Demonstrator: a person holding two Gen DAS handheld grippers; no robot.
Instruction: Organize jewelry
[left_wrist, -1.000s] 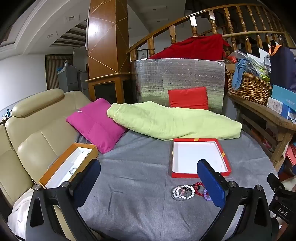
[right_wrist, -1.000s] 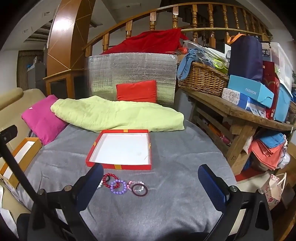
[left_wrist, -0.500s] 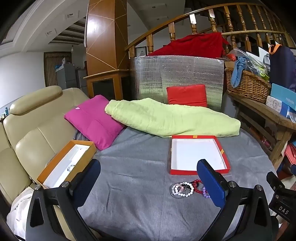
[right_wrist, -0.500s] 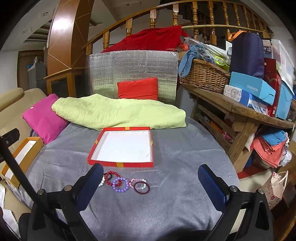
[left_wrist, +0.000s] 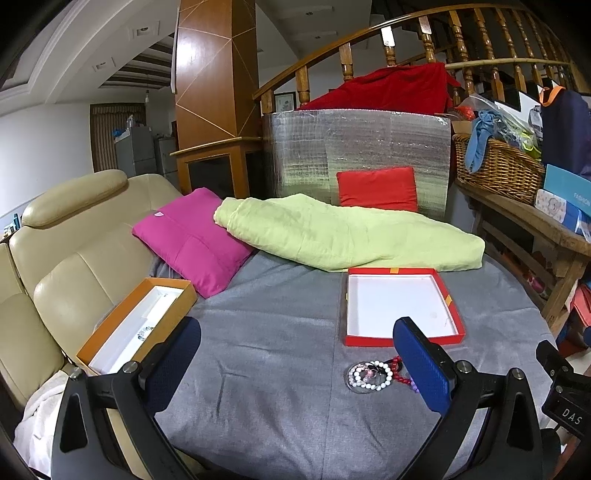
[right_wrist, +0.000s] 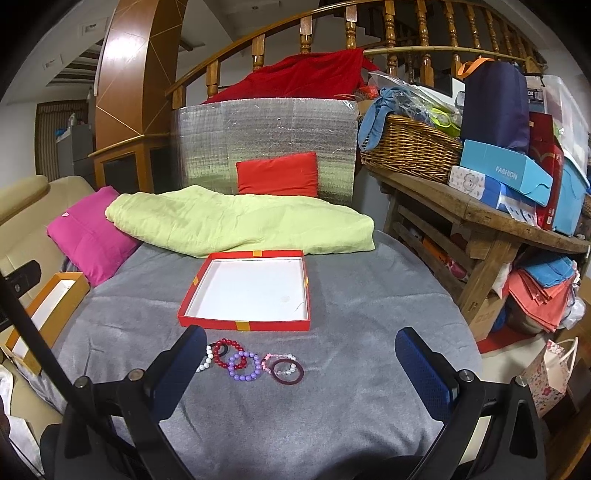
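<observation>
I hold both my left gripper (left_wrist: 295, 354) and right gripper (right_wrist: 301, 363) spread wide and empty; the beaded bracelets (right_wrist: 243, 363) lie on grey cloth (right_wrist: 332, 406), none yet inside the shallow red cardboard tray (right_wrist: 243, 325)

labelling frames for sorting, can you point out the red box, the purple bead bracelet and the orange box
red box (right_wrist: 243, 325), right wrist view, on its near red wall
purple bead bracelet (right_wrist: 255, 374), right wrist view, on a bead at its right side
orange box (left_wrist: 188, 295), left wrist view, on its far right orange wall

Red-rimmed white tray (right_wrist: 243, 325), grey cloth (right_wrist: 351, 314), purple bracelet (right_wrist: 243, 365), magenta cushion (right_wrist: 88, 236), lime-green quilt (right_wrist: 236, 221).
</observation>
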